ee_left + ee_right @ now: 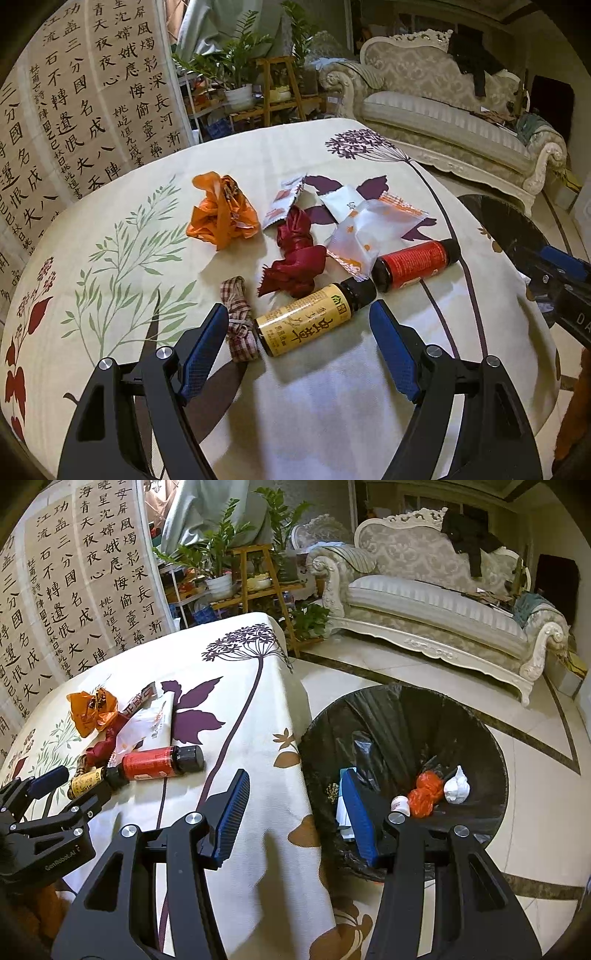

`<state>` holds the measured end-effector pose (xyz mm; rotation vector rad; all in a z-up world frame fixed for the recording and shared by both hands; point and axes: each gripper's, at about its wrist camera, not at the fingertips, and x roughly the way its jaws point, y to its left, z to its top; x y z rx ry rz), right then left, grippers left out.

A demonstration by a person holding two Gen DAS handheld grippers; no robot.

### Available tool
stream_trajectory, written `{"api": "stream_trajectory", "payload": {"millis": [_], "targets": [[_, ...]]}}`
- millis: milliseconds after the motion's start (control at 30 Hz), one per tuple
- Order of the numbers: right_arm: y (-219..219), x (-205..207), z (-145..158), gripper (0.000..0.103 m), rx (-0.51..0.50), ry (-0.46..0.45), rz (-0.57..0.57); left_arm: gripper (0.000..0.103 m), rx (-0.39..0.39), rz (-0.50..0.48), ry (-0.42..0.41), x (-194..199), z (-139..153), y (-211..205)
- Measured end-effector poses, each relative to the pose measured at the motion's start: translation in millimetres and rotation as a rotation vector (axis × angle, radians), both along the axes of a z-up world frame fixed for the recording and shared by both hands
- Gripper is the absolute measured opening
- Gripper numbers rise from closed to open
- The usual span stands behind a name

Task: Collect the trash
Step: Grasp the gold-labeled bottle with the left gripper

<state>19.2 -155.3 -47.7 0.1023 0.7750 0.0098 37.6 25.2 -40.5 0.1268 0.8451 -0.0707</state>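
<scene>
A: Left gripper (299, 325) spread wide, nothing pinched. Yellow bottle (314, 320) lying between the fingers, untouched, with a gap on each side, cap pointing up-right.

B: Checked scrap (238, 319) touching the bottle's base, just inside the left finger. Tight there.

A: Beyond the fingertips, red wrapper (295, 260) close above the bottle. Red bottle (415, 265) lying to the right, cap toward the table's right edge. White wrappers (360, 229) bunched behind it, orange wrapper (221, 212) off to the left.

B: Open cloth near the camera, below the bottle. Bare cloth too on the far side, up to the rounded table (258, 144) edge.

A: Over to the right gripper (295, 805). Half spread, empty. One finger over the cloth, the other over the bin (476, 723).

B: Hanging right at the table's corner, then. Cloth (266, 849) draping down at that edge, bin just beside it on the floor.

A: Bin mouth wide open, black liner. Already inside: orange bag (424, 792), white crumple (457, 786), small white container (400, 805).

B: Left gripper visible from here too, low at the left, around the yellow bottle. Red bottle just past it, well back from the table edge.

A: Clear tile floor past the bin, sofa (436, 602) well apart at the back.
</scene>
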Motion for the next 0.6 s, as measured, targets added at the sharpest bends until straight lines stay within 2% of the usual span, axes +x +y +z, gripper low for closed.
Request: {"api": "stream_trajectory", "payload": {"millis": [167, 433, 600], "targets": [[-3, 2, -5, 0.051, 0.011, 0.007, 0.0, 0.076, 0.004, -0.004, 0.011, 0, -1, 0], [-13, 2, -10, 0.051, 0.033, 0.011, -0.015, 0.056, 0.033, 0.0, 0.001, -3, 0, -4], [-20, -1, -12, 0.051, 0.044, 0.011, -0.029, 0.056, 0.021, -0.009, 0.012, -7, 1, -9]]}}
